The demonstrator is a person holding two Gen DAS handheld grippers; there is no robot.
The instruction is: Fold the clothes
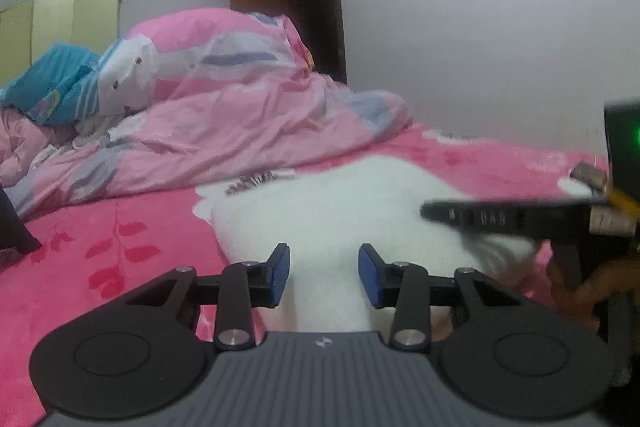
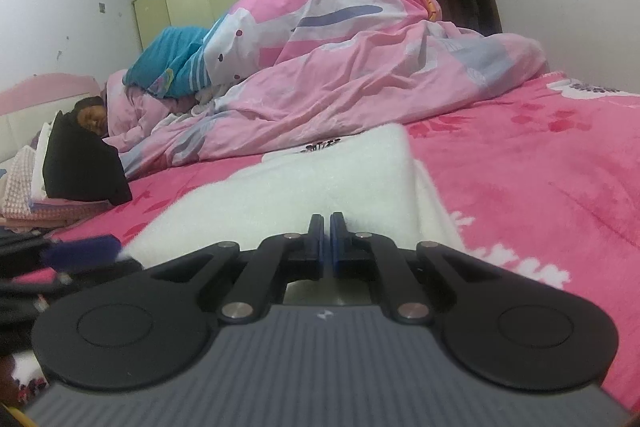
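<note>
Jaws on the left gripper are standing parted with blue pads, white cloth showing between them but neither pad pressing on it; those of the right gripper are clenched together, and whether any cloth is caught between them I cannot tell. Spreading under both is a bright pink plush bed cover with a red leaf print. A crumpled pale pink quilt with blue and white patches is lying heaped along the far side of the bed. Lying flat on the cover, directly before both grippers, is the white fluffy garment, its near edge reaching the right gripper's fingertips. A teal cloth is resting against the quilt. A person's head is resting at the bed's far left end.
</note>
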